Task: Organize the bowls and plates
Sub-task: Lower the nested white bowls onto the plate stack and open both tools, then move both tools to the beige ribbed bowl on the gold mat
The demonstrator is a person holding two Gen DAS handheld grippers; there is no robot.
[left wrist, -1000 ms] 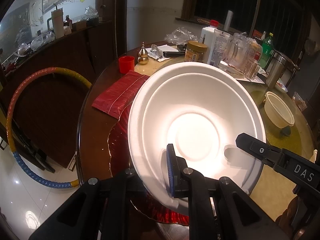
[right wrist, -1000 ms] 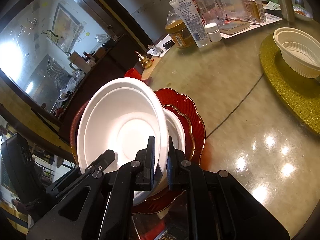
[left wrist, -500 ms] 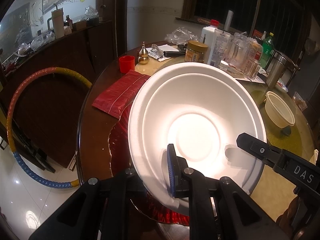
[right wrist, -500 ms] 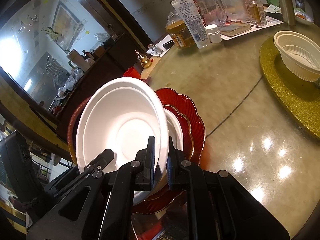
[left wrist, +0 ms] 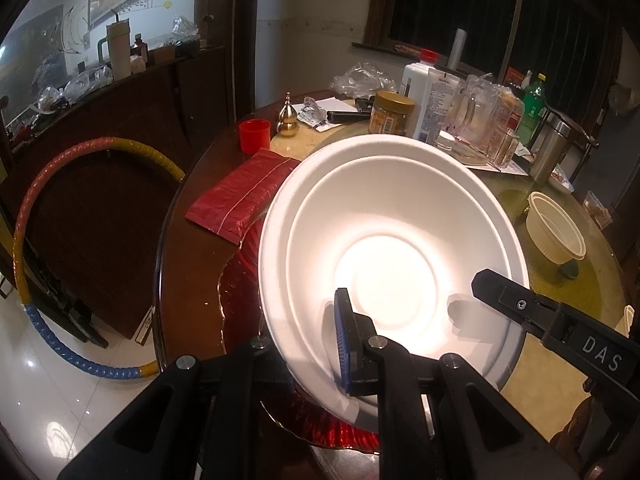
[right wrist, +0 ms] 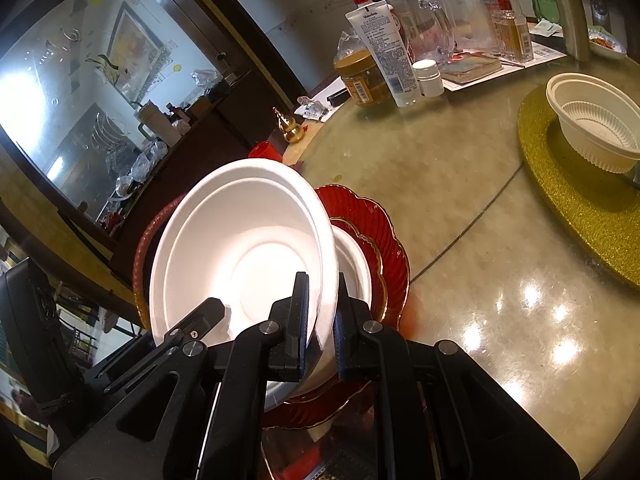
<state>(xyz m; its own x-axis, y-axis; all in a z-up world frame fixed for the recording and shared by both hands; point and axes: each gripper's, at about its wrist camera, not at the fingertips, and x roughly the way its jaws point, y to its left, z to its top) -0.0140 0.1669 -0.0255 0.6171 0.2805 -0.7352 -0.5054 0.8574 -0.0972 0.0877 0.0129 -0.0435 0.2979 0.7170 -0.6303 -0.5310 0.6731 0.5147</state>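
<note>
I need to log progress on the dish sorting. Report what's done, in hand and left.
Done: a smaller red plate and small white dish already sit stacked on the big red plate. In hand: the left gripper and right gripper both pinch the large white bowl, tilted above that stack. Left: setting it down, and the cream ribbed bowl on the gold mat.

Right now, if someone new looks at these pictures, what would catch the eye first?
The big white bowl dominates both views, tilted up above the red scalloped plate, with the left hand-held gripper and the right hand-held gripper each pinching its near rim. Next comes the gold glitter mat on the right, with a cream ribbed bowl on it. Behind it, bottles and jars crowd the table.
</note>
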